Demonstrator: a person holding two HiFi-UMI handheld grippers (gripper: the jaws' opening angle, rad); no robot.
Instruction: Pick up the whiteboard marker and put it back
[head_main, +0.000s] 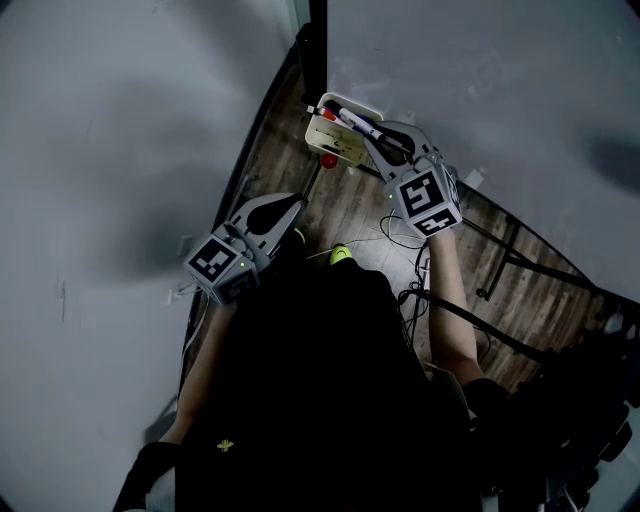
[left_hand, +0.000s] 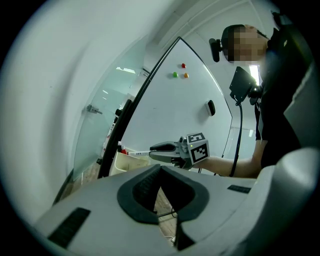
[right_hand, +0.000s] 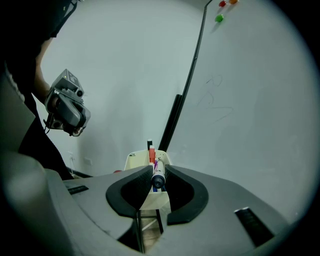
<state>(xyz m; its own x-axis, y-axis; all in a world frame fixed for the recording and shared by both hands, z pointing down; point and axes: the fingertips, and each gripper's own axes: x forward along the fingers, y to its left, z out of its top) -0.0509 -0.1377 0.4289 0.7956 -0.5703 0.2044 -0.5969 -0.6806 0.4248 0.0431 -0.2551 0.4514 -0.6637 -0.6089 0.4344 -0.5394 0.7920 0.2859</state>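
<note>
A white whiteboard marker with a dark cap sticks out from my right gripper, which is shut on it. The marker lies lengthwise between the pads, its far end over the cream pen tray at the foot of the whiteboard. A red marker and a dark one stand in that tray. My left gripper hangs lower and to the left, shut with nothing in it. From the left gripper view, the right gripper holds the marker level above the tray.
Three small magnets and a dark eraser sit on the whiteboard. A black stand post rises behind the tray. Cables and a yellow-green object lie on the wood floor. A red round object hangs by the tray.
</note>
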